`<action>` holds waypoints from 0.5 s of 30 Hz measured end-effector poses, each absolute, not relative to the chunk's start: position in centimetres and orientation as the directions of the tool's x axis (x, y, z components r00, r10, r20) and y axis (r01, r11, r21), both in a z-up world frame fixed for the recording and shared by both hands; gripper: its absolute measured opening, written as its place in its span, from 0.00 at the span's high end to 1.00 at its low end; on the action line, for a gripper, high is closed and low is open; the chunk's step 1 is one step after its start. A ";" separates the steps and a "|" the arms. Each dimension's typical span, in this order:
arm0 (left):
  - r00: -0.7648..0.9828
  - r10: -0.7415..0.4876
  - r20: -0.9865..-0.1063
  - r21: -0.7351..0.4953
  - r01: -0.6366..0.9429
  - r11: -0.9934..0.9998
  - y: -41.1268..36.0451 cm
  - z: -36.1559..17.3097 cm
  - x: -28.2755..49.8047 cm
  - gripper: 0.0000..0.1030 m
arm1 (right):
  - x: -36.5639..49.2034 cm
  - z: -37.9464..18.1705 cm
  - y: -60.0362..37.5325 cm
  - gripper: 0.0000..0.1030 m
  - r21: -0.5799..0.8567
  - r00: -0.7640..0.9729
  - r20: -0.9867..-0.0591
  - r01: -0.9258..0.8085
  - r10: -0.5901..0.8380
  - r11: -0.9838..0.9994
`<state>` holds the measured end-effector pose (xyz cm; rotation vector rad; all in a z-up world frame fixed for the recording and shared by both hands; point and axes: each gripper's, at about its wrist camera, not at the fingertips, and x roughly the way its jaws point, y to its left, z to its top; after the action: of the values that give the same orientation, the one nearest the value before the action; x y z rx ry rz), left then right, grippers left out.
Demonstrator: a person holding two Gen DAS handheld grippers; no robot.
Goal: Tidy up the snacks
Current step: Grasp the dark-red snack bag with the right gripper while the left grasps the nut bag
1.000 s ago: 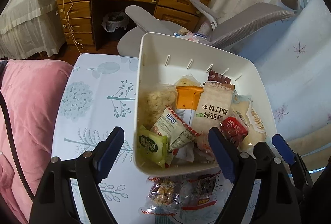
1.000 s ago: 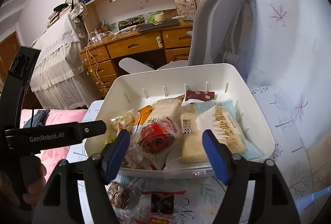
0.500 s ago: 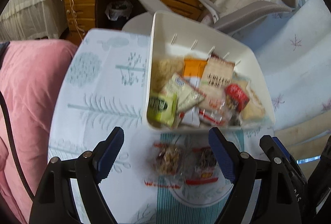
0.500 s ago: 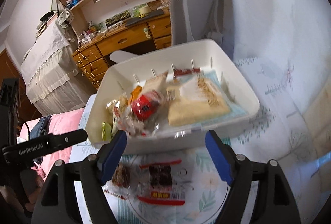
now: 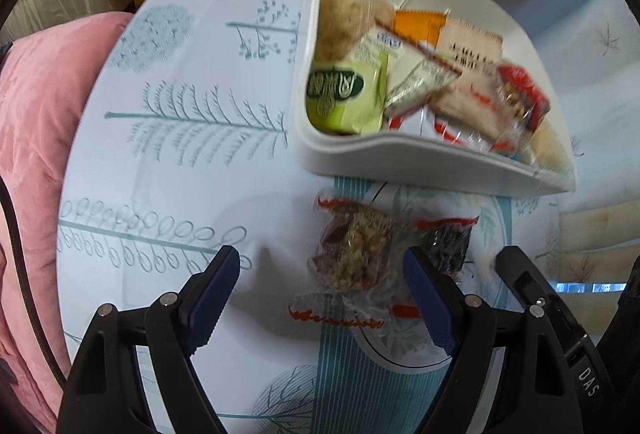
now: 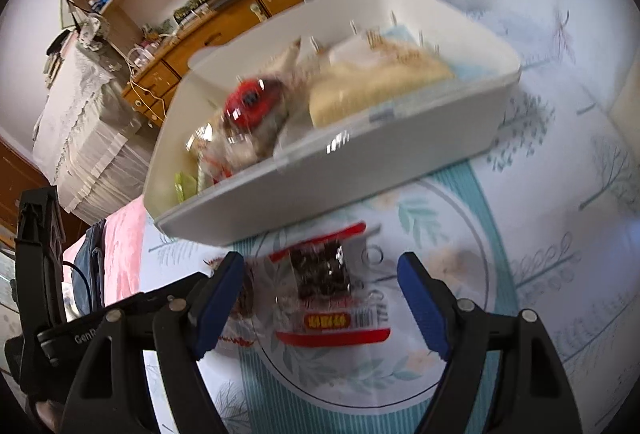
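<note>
Two clear-wrapped snack bars lie on the patterned tablecloth (image 5: 180, 161) beside the white plastic bin's (image 5: 400, 157) near wall. Right gripper (image 6: 320, 298) – jaws just opened, apart – straddles the dark bar (image 6: 320, 274). Left gripper (image 5: 322, 298) gapes, empty, near the nutty bar (image 5: 352, 254). Both look light, crinkly, slippery – pinch mid-body.

Bin (image 5: 400, 161): white. Cloth (image 5: 180, 137): pale blue-white, printed with teal trees, leaves and stripes. Nut bar (image 5: 352, 254): brown, clear wrap, red zigzag ends. Dark bar (image 6: 320, 270): black-brown, red bands. Pack (image 5: 344, 93) in bin: green. Pads (image 6: 218, 298): blue. Cushion (image 5: 36, 105): pink.
</note>
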<state>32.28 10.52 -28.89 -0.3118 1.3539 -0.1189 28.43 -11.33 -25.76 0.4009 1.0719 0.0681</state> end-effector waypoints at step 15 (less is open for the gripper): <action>0.171 -0.252 -0.952 -0.267 -0.066 0.961 9.2 -31.2 33.2 0.30 | 29.4 -28.4 -10.8 0.24 0.320 0.417 -0.881 0.175 0.224 0.931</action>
<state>33.16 9.23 -31.21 -0.2713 1.3979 -0.1343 29.40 -10.75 -28.41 0.3933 1.1487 0.0315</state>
